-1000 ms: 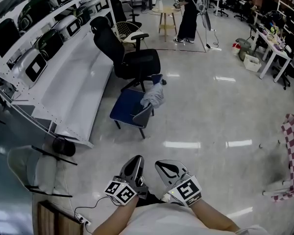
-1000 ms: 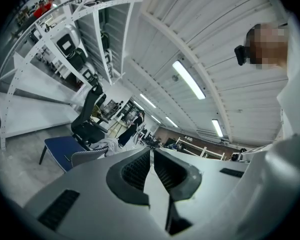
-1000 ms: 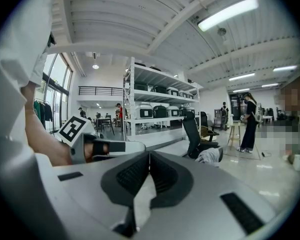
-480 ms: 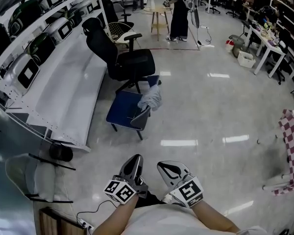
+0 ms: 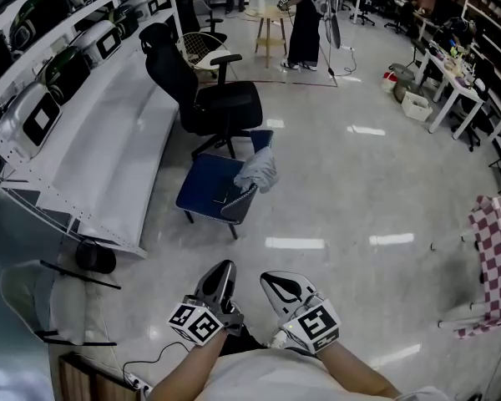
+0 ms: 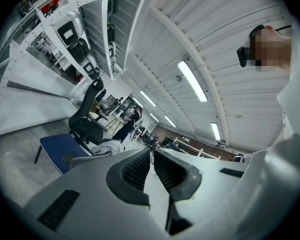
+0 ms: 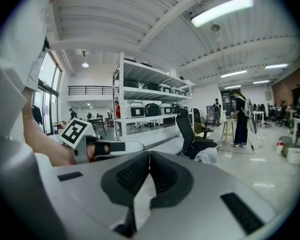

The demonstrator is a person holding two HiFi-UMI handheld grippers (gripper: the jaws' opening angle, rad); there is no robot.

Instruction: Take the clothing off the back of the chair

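The glossy floor spreads out ahead of both tongs, streaked with reflections of the ceiling lamps. Far ahead and to the left of the left tongs runs a long white shelving rack loaded with white-and-black machines. Straight ahead of the tongs and far off, close to the rack, stands a black office chair with its armrests out. A blue chair sits nearer the tongs than the office chair, a little left of the line they point along. Its backrest is on the side nearer the tongs.

The grey clothing is draped over that backrest, bunched at the end farther from the tongs. It is well apart from both pairs, and neither touches it. Well off to the right of the right tongs, at the edge of the head view, is a red-and-white checkered cloth. Far beyond the office chair, a person in dark clothes stands beside a wooden stool.

The two tongs are held side by side close to the person's body, pointing toward the chairs. The left tongs are pressed together, their ribbed pads meeting at the tips with nothing between them. The right tongs are likewise pressed together at the tips and empty. Each pair carries its marker cube at the end nearest the wrist.
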